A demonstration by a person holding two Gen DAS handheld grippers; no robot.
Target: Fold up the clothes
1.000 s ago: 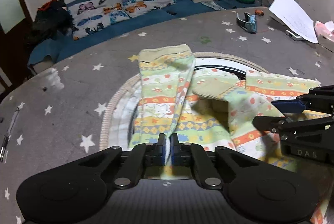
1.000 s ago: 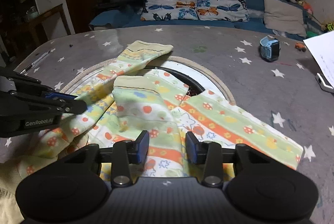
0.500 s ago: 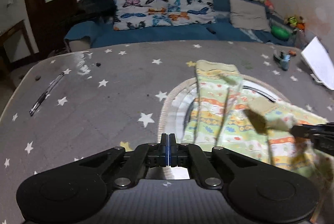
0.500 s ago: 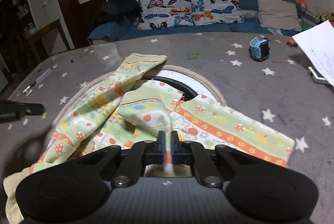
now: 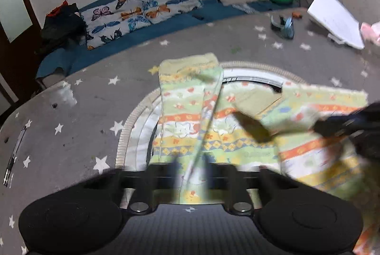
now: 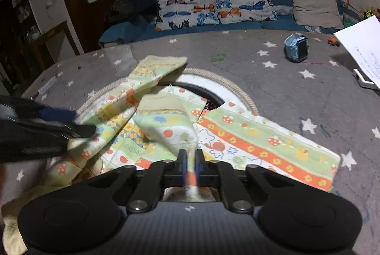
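- The table [image 6: 308, 93], under its star-print cloth, carries a round woven mat [image 6: 239, 86] with the patterned garment [image 6: 249, 143] spread across it. The garment is part flat and part bunched: one leg runs toward the far side, and a wide panel lies to the right. A hard tug risks dragging the mat and the cloth along with it.
- The right gripper [image 6: 189, 160] has its jaws pinched narrow on a lifted ridge of fabric near the garment's middle. With so little cloth caught, the fabric could slip out under tension and the fold collapse.
- The left gripper [image 5: 190, 169] is motion-blurred. Its jaws appear parted with a fold of cloth between them, though I cannot tell whether they grip it. If they don't, only one side rises and the fold goes askew.
- The blue watch [image 6: 296, 48] and the white paper [image 6: 361, 53] lie well apart from the garment, so a sweeping sleeve is only a minor risk.
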